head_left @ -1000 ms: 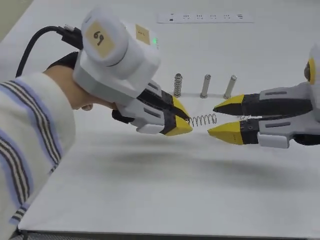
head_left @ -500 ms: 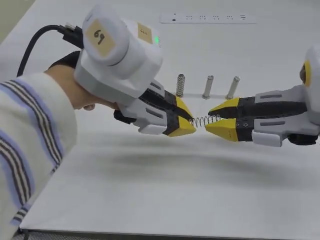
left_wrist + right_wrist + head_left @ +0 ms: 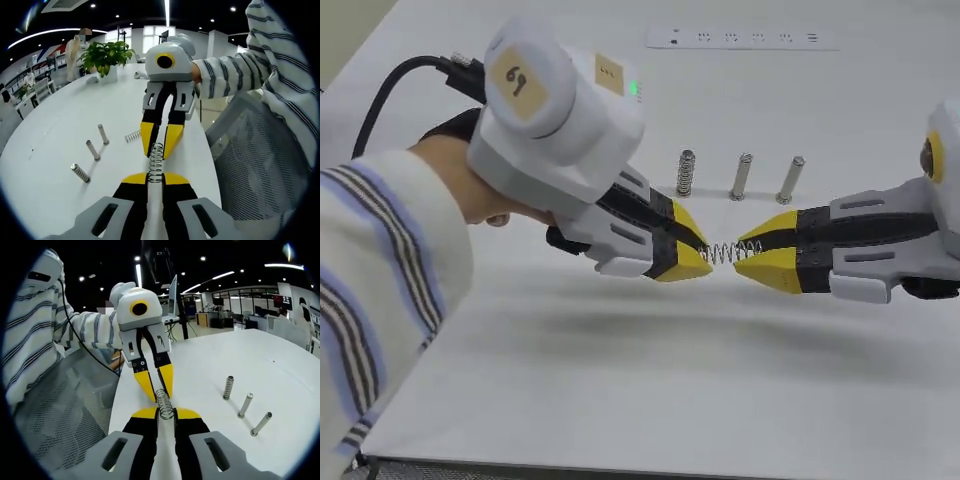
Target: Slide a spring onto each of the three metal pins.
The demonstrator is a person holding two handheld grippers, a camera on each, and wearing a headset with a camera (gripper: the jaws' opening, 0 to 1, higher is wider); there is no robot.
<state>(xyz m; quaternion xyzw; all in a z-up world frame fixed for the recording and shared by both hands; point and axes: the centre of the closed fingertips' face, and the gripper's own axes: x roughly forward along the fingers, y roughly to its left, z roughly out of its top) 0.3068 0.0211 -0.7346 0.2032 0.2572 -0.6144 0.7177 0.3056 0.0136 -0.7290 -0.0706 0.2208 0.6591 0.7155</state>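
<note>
A short steel spring (image 3: 723, 252) hangs level above the white table (image 3: 650, 390), held at both ends. My left gripper (image 3: 698, 248) is shut on its left end, my right gripper (image 3: 745, 250) on its right end. In the left gripper view the spring (image 3: 156, 159) runs from my own jaws (image 3: 155, 176) into the right gripper (image 3: 160, 150). Behind stand three upright metal pins: the left pin (image 3: 686, 173) wears a spring, while the middle pin (image 3: 741, 176) and right pin (image 3: 790, 179) are bare.
A white power strip (image 3: 745, 38) lies at the table's far edge. One loose spring (image 3: 132, 135) rests on the table near the pins. A black cable (image 3: 390, 85) trails from the left gripper. A potted plant (image 3: 105, 55) stands at the table's end.
My right gripper was open a second ago and apart from the spring; it has moved left and shut on the spring's free end. The left gripper has kept its hold.
</note>
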